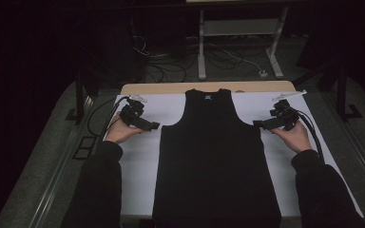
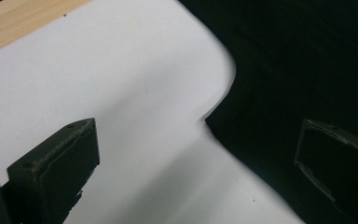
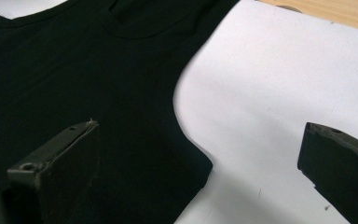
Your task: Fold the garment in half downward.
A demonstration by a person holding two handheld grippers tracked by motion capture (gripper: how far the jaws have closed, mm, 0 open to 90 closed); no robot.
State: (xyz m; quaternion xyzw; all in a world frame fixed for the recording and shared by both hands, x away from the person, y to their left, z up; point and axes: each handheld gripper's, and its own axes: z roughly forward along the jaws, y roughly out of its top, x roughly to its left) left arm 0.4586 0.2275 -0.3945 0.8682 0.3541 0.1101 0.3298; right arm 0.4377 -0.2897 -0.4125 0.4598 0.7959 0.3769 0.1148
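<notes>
A black tank top (image 1: 214, 156) lies flat at centre frame on a white sheet (image 1: 138, 156) over the table. The left gripper (image 1: 153, 126) and right gripper (image 1: 258, 123), jaws spread, flank its underarm corners at mid-frame. A shallow bite could likely catch one layer only, or snag the sheet beneath.
</notes>
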